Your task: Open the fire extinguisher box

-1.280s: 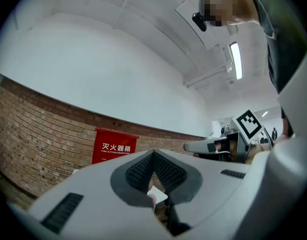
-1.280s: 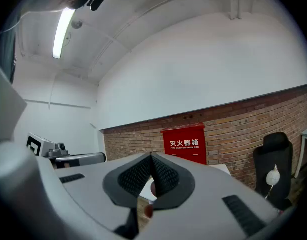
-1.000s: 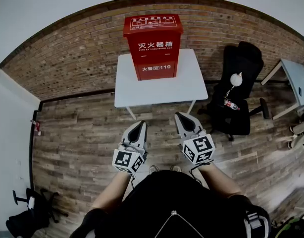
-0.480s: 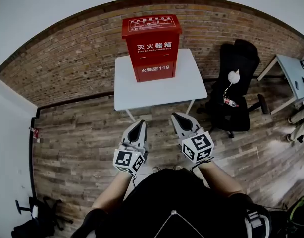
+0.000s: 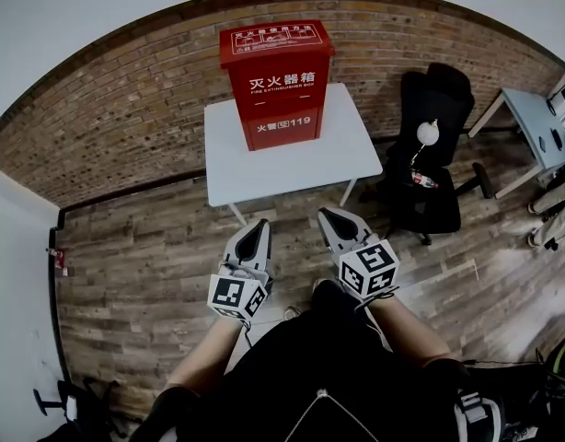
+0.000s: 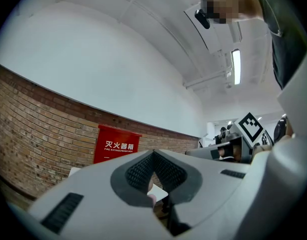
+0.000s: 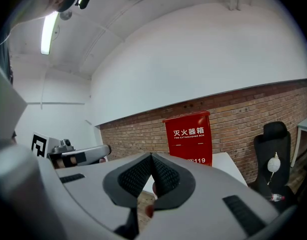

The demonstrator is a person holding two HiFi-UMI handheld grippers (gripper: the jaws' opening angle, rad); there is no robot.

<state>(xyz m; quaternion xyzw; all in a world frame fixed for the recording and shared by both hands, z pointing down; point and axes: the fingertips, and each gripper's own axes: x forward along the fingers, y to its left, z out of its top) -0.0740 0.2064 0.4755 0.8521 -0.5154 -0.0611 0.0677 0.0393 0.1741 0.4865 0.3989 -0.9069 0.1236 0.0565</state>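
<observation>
Over the last second the fire extinguisher box (image 5: 277, 86) and its white table (image 5: 292, 168) have drifted slightly towards 10 o'clock in the head view and look a little nearer, which suggests the person is walking up to them. The box stands upright at 12 o'clock on the far half of the table, apparently closed. The left gripper (image 5: 259, 228) and right gripper (image 5: 330, 217) have both stayed empty with jaws together, side by side at 6 o'clock and well short of the table edge, so the opening step has not yet begun.
</observation>
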